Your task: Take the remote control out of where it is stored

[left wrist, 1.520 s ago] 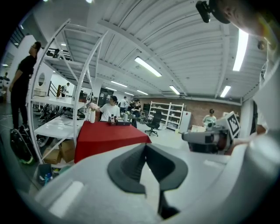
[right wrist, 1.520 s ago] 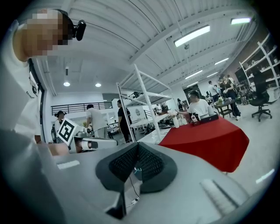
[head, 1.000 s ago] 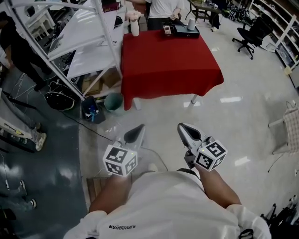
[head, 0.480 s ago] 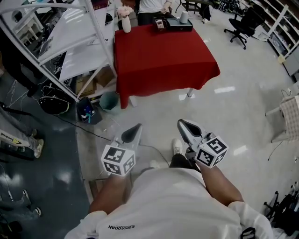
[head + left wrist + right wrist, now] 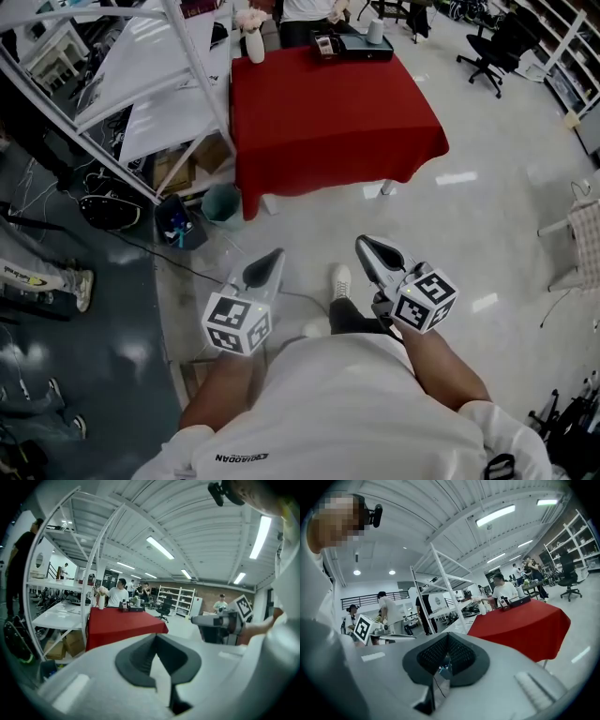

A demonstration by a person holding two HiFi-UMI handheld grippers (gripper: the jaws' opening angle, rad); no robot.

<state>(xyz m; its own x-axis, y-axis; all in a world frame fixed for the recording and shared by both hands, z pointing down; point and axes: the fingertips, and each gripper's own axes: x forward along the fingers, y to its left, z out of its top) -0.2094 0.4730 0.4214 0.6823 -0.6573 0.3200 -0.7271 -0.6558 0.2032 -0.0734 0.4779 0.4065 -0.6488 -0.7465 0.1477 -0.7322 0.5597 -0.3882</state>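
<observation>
Left gripper [image 5: 274,258], right gripper [image 5: 366,246] clenched empty, shoe [image 5: 340,279] in head view only, ceiling lights [image 5: 160,548] in gripper views only.

Red cloth, pale floor, black-and-white markers.
A deep red cloth [image 5: 333,112] bears a white vase [image 5: 255,47] and a black box [image 5: 361,47]. The floor [image 5: 487,234] is pale and glossy, turning dark grey-blue at the left. The left gripper [image 5: 270,261] and right gripper [image 5: 369,247] are light grey with dark pads, and their marker cubes [image 5: 239,323] show black-and-white squares. The bucket [image 5: 222,203] is teal.
</observation>
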